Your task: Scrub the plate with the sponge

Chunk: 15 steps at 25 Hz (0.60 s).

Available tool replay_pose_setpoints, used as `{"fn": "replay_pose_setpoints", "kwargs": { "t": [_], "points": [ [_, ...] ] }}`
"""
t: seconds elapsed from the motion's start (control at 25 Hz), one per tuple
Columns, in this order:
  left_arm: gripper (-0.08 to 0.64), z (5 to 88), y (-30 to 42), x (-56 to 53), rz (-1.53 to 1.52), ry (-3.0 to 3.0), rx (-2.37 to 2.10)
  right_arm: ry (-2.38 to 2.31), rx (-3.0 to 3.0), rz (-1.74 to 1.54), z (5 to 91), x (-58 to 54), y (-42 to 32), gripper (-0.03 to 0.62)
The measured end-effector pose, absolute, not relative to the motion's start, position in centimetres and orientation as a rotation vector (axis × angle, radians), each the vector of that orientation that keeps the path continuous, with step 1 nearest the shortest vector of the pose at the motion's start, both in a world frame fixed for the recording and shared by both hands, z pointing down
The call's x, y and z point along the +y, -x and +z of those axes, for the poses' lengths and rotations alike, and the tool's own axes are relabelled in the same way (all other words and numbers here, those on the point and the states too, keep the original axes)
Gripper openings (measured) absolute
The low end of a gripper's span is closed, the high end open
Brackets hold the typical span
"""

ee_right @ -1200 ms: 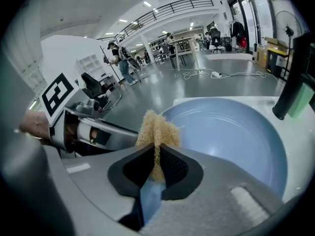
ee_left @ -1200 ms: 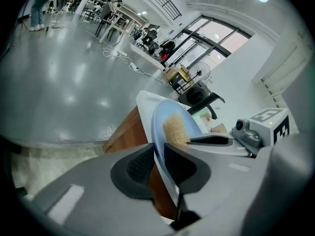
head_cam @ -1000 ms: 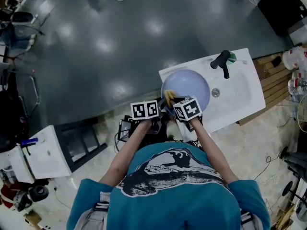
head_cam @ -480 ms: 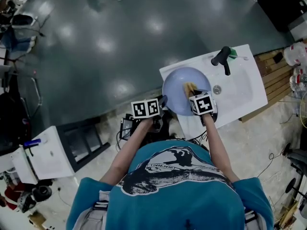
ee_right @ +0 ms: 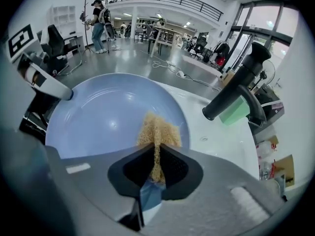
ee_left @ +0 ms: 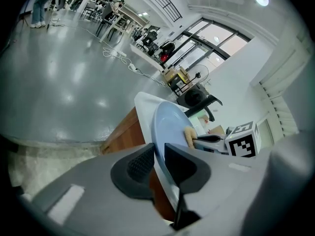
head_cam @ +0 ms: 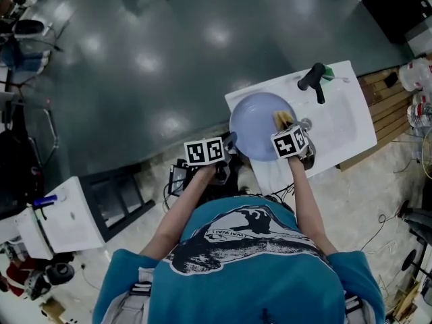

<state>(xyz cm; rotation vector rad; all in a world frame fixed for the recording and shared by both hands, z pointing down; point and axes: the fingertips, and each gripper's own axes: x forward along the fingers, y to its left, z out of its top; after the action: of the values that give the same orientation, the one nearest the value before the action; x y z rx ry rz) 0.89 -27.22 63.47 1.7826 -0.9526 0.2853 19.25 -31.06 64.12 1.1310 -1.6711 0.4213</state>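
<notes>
One blue plate [head_cam: 256,127], eight-o'clock rim clamped in left gripper [ee_left: 158,162] jaws, one tan sponge [ee_right: 157,129] at three o'clock, pinched in right gripper [ee_right: 156,167] jaws

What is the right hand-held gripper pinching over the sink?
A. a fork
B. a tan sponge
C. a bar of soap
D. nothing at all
B: the right gripper view shows the right hand-held gripper with its jaws closed on a tan sponge, which lies against the blue plate.
</notes>
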Motion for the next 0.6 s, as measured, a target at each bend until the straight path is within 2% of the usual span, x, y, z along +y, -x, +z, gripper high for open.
{"fn": "replay_pose_setpoints", "kwargs": {
  "t": [0.16, 0.36, 0.6],
  "points": [
    [0.078, 63.6, -0.9, -27.1, 0.285, -1.765, -0.956, -1.17, -1.783, 0.564, 63.2, -30.1, -18.1, 0.031],
    [0.074, 63.9, -0.7, -27.0, 0.278, -1.749, -0.966, -1.054, -2.031, 0.857, 61.5, -27.2, -11.7, 0.032],
    [0.071, 64.0, -0.7, -27.1, 0.257, -1.73, -0.98, -0.753, -2.09, 0.902, 62.2, -23.0, -5.6, 0.032]
  ]
}}
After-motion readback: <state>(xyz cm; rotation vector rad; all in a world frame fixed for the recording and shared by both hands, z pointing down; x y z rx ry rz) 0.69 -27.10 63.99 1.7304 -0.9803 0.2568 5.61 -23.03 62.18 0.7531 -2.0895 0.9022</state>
